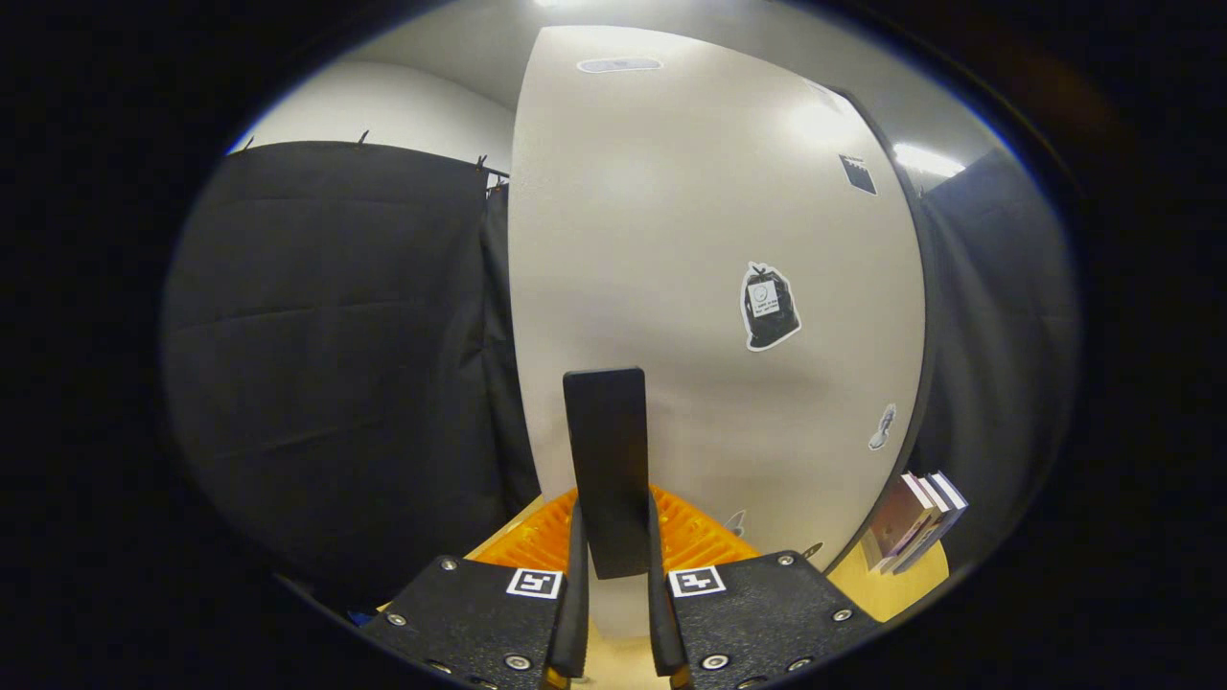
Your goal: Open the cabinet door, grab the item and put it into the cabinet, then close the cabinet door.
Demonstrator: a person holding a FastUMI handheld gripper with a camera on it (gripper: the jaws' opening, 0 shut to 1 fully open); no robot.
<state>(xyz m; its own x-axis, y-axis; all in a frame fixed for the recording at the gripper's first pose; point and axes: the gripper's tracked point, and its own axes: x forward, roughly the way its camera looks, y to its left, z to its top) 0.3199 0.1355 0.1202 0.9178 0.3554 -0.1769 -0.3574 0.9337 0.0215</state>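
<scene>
The gripper was closed on the black handle of the white cabinet door, both fingers pressing on it. The door looked closed, so opening seemed only beginning. Which thing was the item, I could not tell; books stood far right.

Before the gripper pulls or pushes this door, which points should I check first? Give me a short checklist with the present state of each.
1. Gripper fingers around the black door handle: ok, the handle stands between both fingers.
2. Both fingers really pressing on the handle: cannot tell, they look very close to it.
3. White cabinet door open or closed: cannot tell from this angle.
4. Orange rack beyond the fingers, at the door's foot: apart from the door or not, cannot tell.
5. Books right of the door on the wooden surface: ok, they stand apart from the handle.
</scene>
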